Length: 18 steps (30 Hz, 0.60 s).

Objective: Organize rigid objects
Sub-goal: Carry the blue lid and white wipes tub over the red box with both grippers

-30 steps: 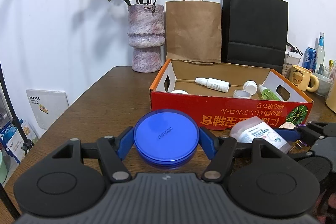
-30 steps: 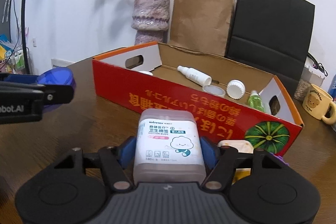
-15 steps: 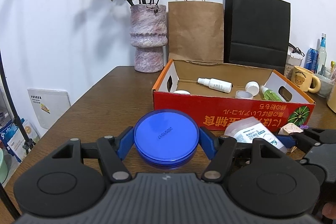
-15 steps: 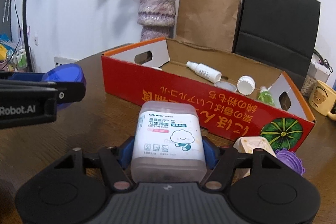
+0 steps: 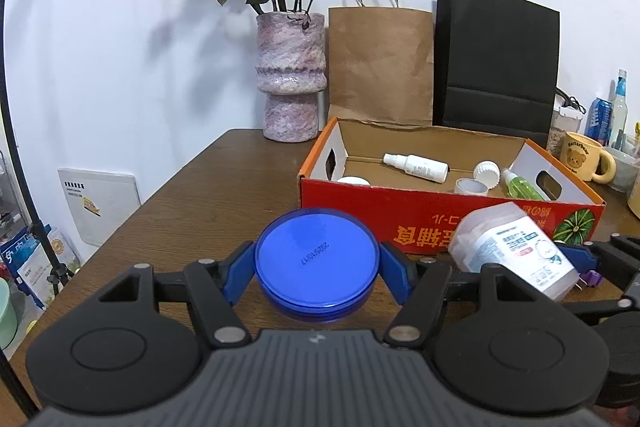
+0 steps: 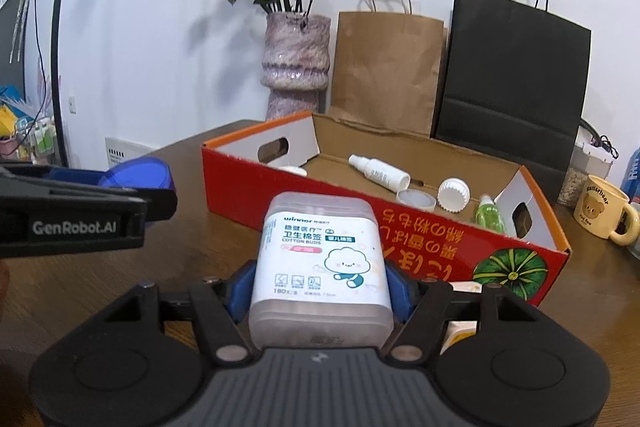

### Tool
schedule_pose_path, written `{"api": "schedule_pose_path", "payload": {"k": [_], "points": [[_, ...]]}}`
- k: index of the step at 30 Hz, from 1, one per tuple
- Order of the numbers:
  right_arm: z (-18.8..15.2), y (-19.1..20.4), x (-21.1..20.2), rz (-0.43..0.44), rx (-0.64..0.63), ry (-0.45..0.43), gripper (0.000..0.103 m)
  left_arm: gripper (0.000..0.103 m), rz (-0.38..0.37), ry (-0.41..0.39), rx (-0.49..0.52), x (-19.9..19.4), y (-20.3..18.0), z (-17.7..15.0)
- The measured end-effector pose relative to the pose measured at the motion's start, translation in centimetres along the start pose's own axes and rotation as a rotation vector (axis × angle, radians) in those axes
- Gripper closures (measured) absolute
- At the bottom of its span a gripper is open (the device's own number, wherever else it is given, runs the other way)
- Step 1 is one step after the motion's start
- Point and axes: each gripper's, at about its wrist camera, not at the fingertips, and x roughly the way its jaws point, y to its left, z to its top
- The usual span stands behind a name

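Left wrist view: the left gripper holds a round blue tin, its blue fingers pinching the tin from both sides above the brown wooden surface. Over the last second the red cardboard box has slid toward the right of this view while the vase of dried roses has come nearer the centre, so the gripper seems to have turned or drifted left without closing on the box. To the right, a cotton bud box held by the other gripper now tilts and sits higher against the red box's front wall.

Right wrist view: the right gripper clamps the cotton bud box between its fingers. The red cardboard box has sunk lower in the picture, showing more of its inside: a white spray bottle, a white cap and a green bottle. This suggests the gripper has risen. The left gripper and the blue tin show at the left edge.

Both items appear lifted and on their way; neither is yet above the box opening.
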Motion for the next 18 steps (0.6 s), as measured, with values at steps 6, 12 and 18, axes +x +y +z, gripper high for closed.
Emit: {"api": "schedule_pose_path", "payload": {"k": [6, 12, 18], "points": [[0.9, -0.7, -0.6, -0.008, 0.013, -0.039, 0.038, 0.035, 0.012, -0.001, -0.006, 0.0, -0.1, 0.7], [2.1, -1.5, -1.2, -0.014, 0.014, -0.076, 0.038, 0.035, 0.000, -0.010, -0.008, -0.2, -0.8, 1.8], [3.2, -2.6, -1.3, -0.031, 0.018, -0.109, 0.038, 0.035, -0.001, -0.030, 0.000, -0.1, -1.8, 3.2]]}}
